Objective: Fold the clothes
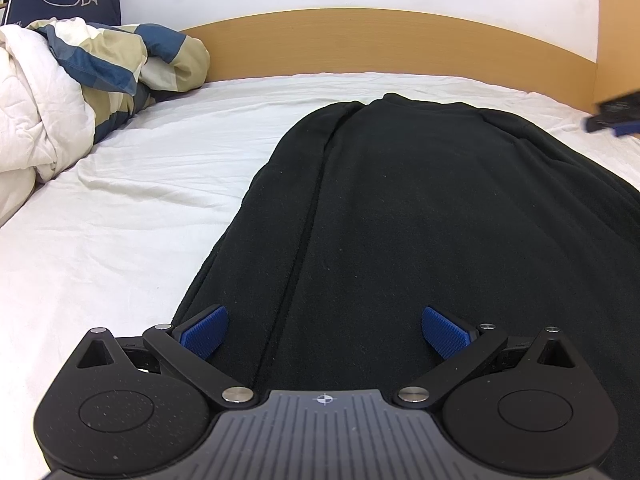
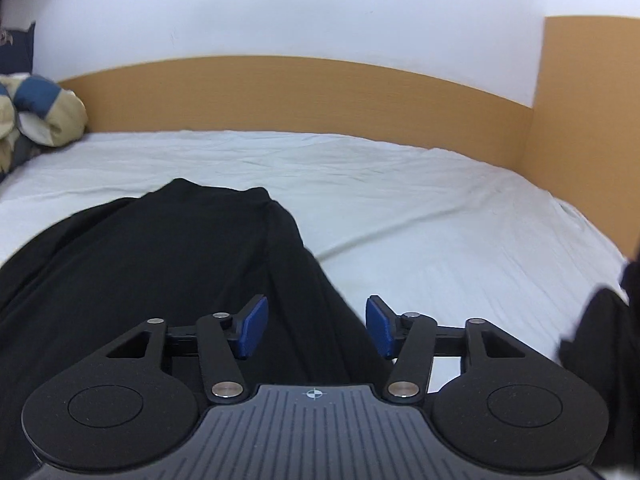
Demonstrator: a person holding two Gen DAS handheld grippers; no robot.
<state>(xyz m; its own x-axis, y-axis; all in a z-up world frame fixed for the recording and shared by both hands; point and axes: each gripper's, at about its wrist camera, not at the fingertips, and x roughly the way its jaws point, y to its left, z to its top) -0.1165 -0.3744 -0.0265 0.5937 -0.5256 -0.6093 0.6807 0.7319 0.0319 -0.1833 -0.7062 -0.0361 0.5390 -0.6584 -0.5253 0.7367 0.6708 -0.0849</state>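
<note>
My left gripper (image 1: pixel 325 332) hangs over the near end of the black garment (image 1: pixel 420 208), pads spread wide, nothing between them. My right gripper (image 2: pixel 317 328) sits at the garment's right edge, jaws about half spread and empty. The garment lies lengthwise on the white sheet (image 1: pixel 152 184), reaching toward the wooden headboard (image 1: pixel 380 44). A rumpled duvet (image 1: pixel 80 80) lies far left.

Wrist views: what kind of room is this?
Most likely a bedroom. A black garment lies spread on a bed with a white sheet, a wooden headboard runs along the wall, and a bunched duvet sits beside a navy pillow.
</note>
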